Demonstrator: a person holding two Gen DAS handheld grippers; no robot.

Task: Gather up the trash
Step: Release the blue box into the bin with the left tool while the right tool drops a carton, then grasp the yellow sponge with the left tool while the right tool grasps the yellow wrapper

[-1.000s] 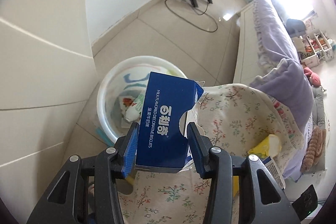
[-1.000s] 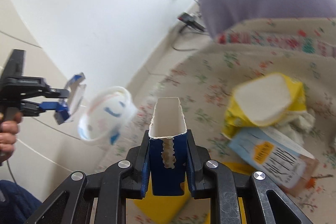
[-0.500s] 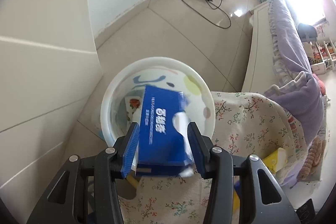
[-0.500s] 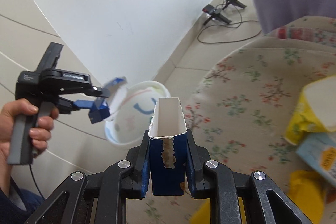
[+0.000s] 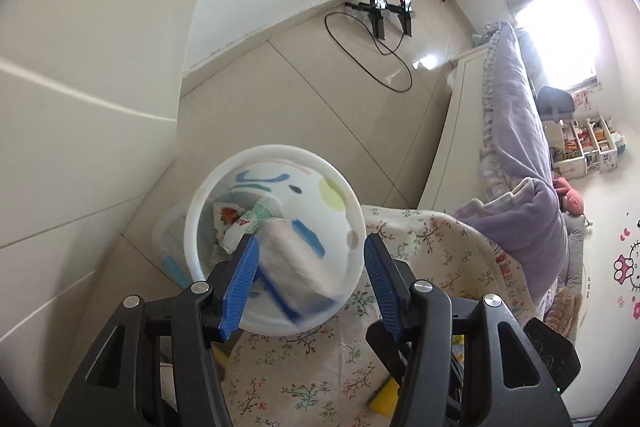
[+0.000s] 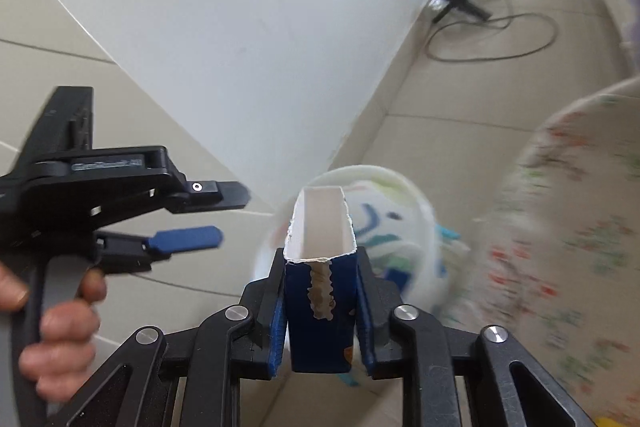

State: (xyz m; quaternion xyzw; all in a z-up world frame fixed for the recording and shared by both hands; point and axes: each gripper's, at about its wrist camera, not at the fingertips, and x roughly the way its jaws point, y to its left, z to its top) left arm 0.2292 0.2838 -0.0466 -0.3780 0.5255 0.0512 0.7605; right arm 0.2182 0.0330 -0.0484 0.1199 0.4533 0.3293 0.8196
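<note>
A white trash bin [image 5: 280,151] with cartoon drawings stands on the floor below my left gripper [image 5: 310,279]. The left jaws are opening, and both blue pads stand clear of the blue biscuit box [image 5: 296,277]. That box is a blur as it drops into the bin onto a green-and-white wrapper [image 5: 256,219]. My right gripper [image 6: 320,311] carries an open-topped blue carton [image 6: 320,307] upright, just short of the bin [image 6: 400,183]. Its jaws are opening, but the pads still touch the carton's sides. The right wrist view also shows the left gripper [image 6: 228,217] open at the left, held by a hand [image 6: 60,327].
A floral cloth [image 5: 420,251] reaches up to the bin; yellow packaging [image 5: 384,401] lies on it. A clear container [image 5: 168,235] sits behind the bin. Two black stands with a looped cable [image 5: 384,15] rest by the white wall. A purple blanket [image 5: 516,163] lies to the right.
My left gripper moved over the bin and let go of the blue biscuit box, which now falls inside. My right gripper swung left with the carton, away from the cloth and up to the bin.
</note>
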